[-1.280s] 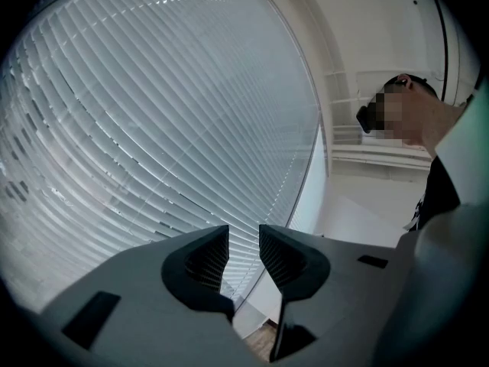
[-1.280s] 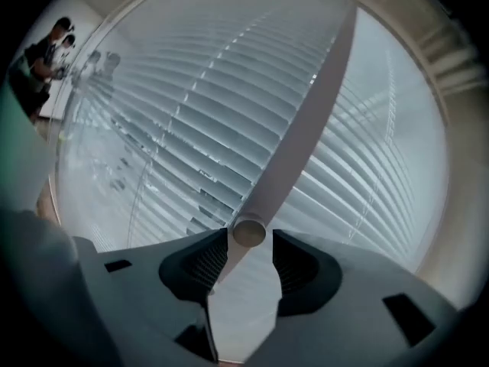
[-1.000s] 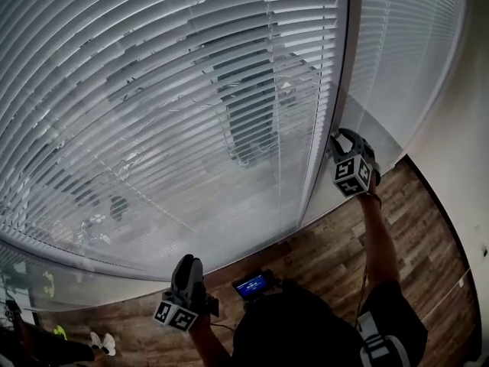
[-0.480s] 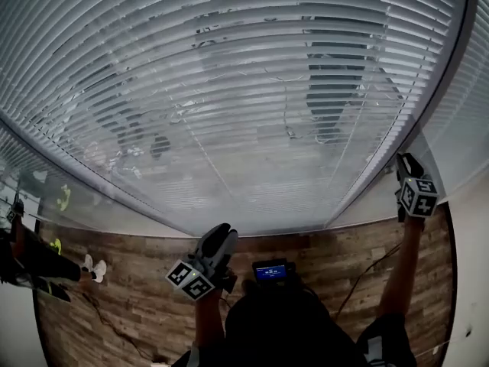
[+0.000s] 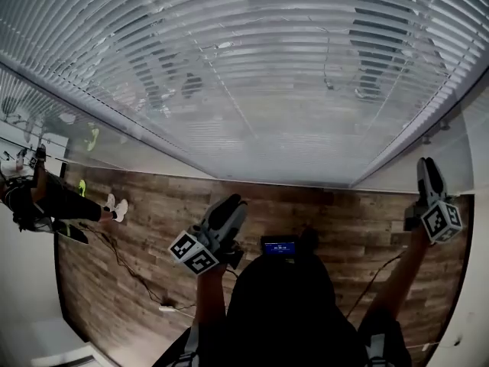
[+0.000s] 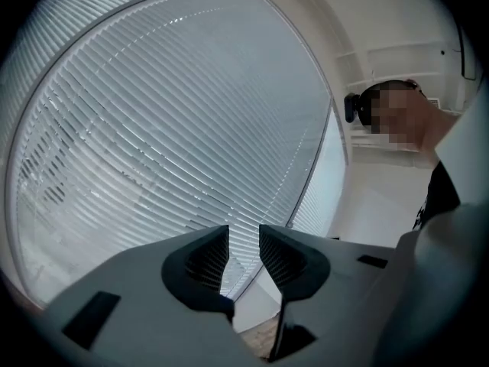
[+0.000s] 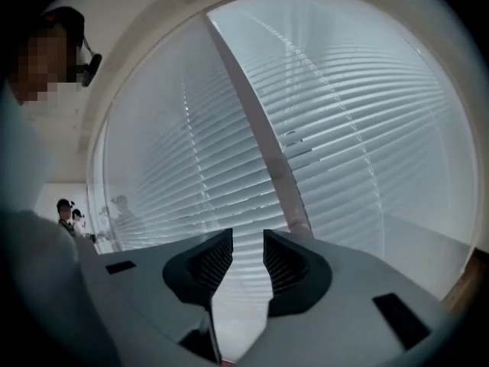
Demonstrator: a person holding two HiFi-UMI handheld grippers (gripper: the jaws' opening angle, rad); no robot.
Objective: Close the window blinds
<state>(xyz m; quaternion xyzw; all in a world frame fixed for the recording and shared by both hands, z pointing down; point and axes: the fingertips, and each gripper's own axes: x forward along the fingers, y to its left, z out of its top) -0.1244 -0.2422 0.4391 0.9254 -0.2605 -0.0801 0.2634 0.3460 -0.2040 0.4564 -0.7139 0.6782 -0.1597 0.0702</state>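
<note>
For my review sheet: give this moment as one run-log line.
blinds: lowered, slats partly open | left gripper: open, nothing between jaws | right gripper: open, nothing between jaws | both facing blinds

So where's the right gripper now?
In the head view the right gripper is at the far right, just below the blinds' bottom edge, over the wood floor.
</note>
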